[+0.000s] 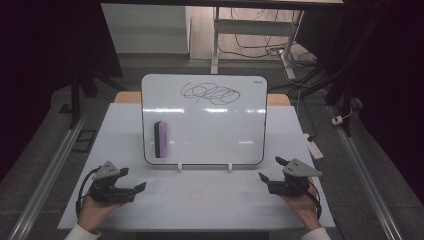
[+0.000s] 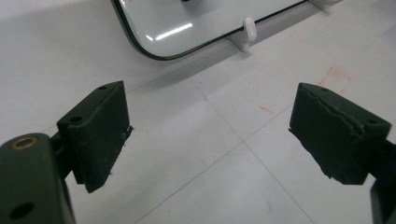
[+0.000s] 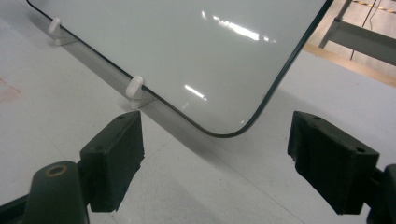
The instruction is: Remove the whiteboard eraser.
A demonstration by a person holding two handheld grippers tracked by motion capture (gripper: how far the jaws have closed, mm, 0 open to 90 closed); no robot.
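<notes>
A whiteboard (image 1: 210, 125) stands propped on the white table, with a black scribble (image 1: 211, 93) near its top. A black and purple eraser (image 1: 160, 139) sticks to its lower left part. My left gripper (image 1: 134, 180) rests in a hand at the front left of the table, open, with nothing between its jaws. My right gripper (image 1: 270, 168) is held at the front right, also open and empty. The left gripper view looks at the whiteboard's lower corner (image 2: 154, 51). The right gripper view looks at the other lower corner (image 3: 229, 130), with my right gripper (image 3: 215, 158) just short of it.
Two small white feet (image 1: 179, 167) hold the whiteboard's bottom edge. Faint red marks (image 1: 196, 195) stain the table (image 1: 200, 210) between my grippers. A white power strip (image 1: 315, 148) lies off the table's right edge. Metal rails run along both sides of the table.
</notes>
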